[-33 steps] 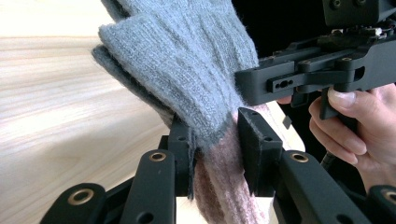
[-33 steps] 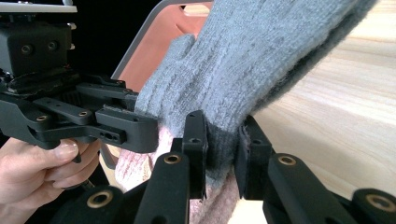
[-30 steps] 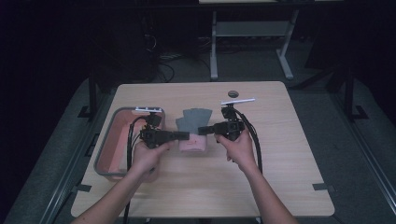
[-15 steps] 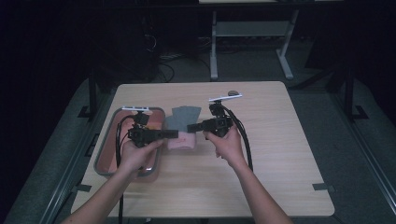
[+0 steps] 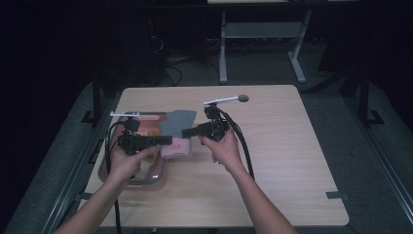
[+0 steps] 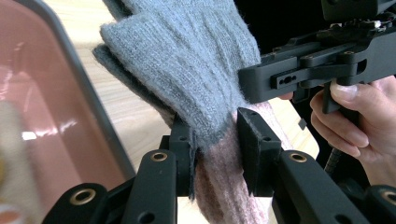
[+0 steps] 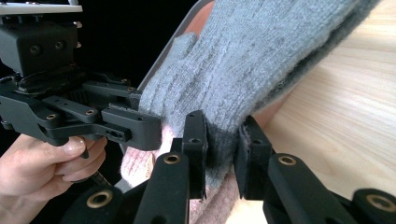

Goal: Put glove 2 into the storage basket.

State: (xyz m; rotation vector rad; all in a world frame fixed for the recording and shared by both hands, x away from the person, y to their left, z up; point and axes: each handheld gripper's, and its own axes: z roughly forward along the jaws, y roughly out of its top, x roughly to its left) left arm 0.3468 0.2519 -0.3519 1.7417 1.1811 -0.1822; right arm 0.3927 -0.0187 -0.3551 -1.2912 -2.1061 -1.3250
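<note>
Gripping the knit glove (image 6: 187,70) from opposite sides, both grippers are clamped on the fabric. Left gripper (image 6: 215,140): jaws closed on the band where the grey hand part meets the pink cuff, the wool bunched between the pads. Right gripper (image 7: 223,144): jaws likewise pinched on the dark grey edge of the same glove (image 7: 261,60), just above the pink cuff.

Glove: fuzzy ribbed knit, grey over the hand and finger part, pale pink at the cuff. It looks like two layers, a lighter grey face with a darker one beneath; whether this is one glove or a stacked pair cannot be told. Counted as one bundle.

Position: glove (image 5: 178,129) hangs stretched between the two grippers, grey end pointing away from the person, pink cuff on the near side. In the high view the left gripper (image 5: 168,140) and right gripper (image 5: 186,132) point their tips toward each other with the glove between them.

Beyond the left gripper, to its outer side: one pink tray (image 5: 127,178) with a grey rim, resting on the wooden surface (image 5: 292,161). One tray, two grippers.

Beyond the right gripper, at the far edge of the surface: one small dark round object (image 5: 243,98), well apart from the glove.
</note>
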